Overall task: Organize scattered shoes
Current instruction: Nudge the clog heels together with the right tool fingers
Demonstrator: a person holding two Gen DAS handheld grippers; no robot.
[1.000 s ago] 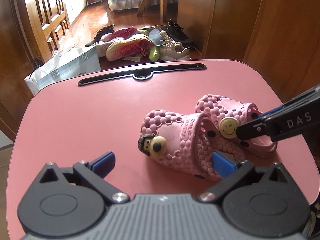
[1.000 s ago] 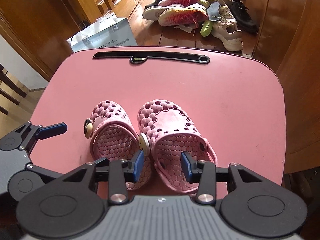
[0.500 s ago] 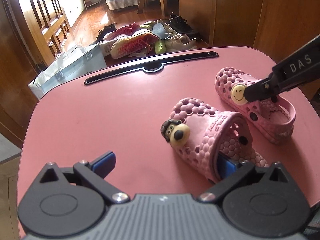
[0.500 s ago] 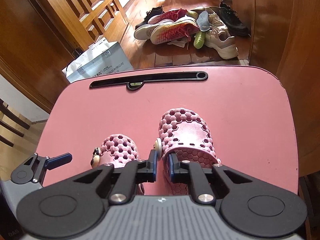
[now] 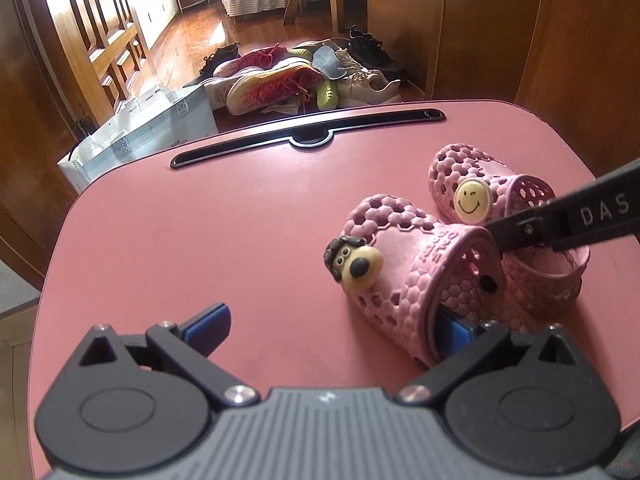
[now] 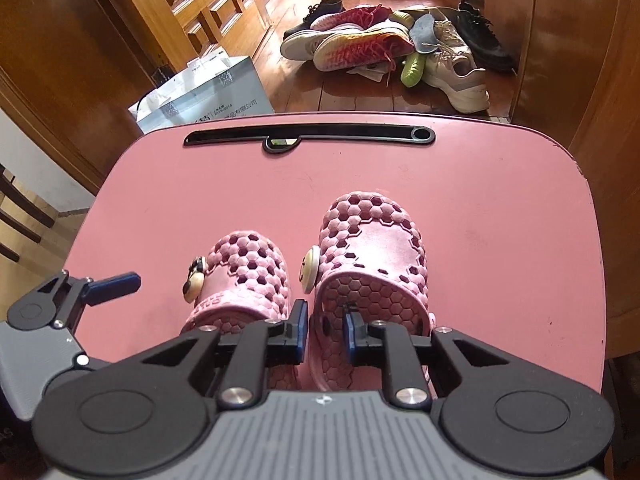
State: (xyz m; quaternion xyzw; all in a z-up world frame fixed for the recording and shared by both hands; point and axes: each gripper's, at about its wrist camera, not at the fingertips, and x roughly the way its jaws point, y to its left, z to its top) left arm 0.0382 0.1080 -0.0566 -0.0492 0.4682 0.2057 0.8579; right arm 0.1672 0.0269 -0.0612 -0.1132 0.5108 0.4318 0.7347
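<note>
The left gripper (image 5: pixel 328 328) stands wide, one pad hidden inside the dog-charm clog (image 5: pixel 416 264), while the right gripper (image 6: pixel 327 330), angled steeply down, opens astride the smiley clog's (image 6: pixel 372 264) inner wall on the pink table (image 6: pixel 500 208).

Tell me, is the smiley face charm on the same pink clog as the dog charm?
No, the smiley charm sits on the farther pink clog, while the dog charm sits on the nearer pink clog.
</note>
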